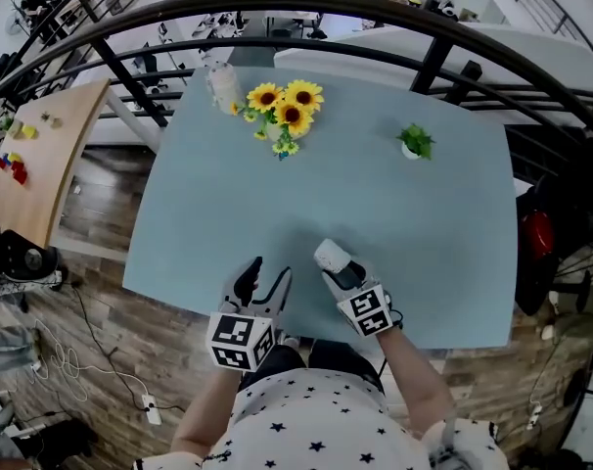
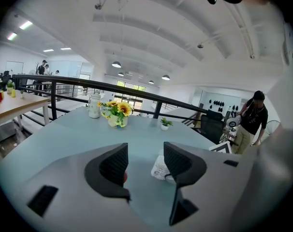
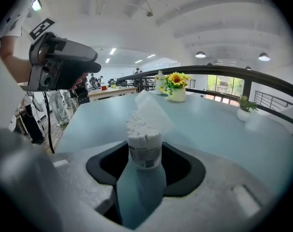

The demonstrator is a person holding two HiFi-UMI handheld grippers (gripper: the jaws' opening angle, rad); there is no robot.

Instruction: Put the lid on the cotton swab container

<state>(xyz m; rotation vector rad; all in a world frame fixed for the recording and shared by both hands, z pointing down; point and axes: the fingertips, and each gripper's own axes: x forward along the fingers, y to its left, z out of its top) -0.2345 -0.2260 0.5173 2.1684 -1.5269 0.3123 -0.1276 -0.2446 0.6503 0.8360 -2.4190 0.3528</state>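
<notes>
The pale blue desk point(image 1: 443, 213) carried little: a bunch of sunflowers point(image 1: 285, 106) and a white jar point(image 1: 221, 84) at the far left, and a small potted plant point(image 1: 414, 142) at the far right. The work itself sat at the near edge, close to the person.

The right tongs point(image 1: 341, 274) were clenched on the cotton swab container point(image 3: 144, 146). They gripped its lower body from both sides and held it upright just above the desk. The left tongs point(image 2: 144, 166) were released, jaws well apart with nothing between them. They hung just left of the container, which showed beyond the inner edge of their right jaw.

The container's mouth was open, packed with swab heads point(image 3: 139, 127). The translucent lid point(image 3: 153, 111) stood tilted up at the far side of the rim. Whether it was hinged there or merely leaning could not be told.

The step in hand looked like the set-up: the container was steadied and the closing hand was free, but nothing was on the lid yet. The next move would call for the left tongs to travel right and up to the lid. They could then pinch its free edge or push it with one jaw, tipping it down over the swabs until it seated on the rim. Meanwhile the right tongs would need to hold firm so the narrow container did not twist or slip.
</notes>
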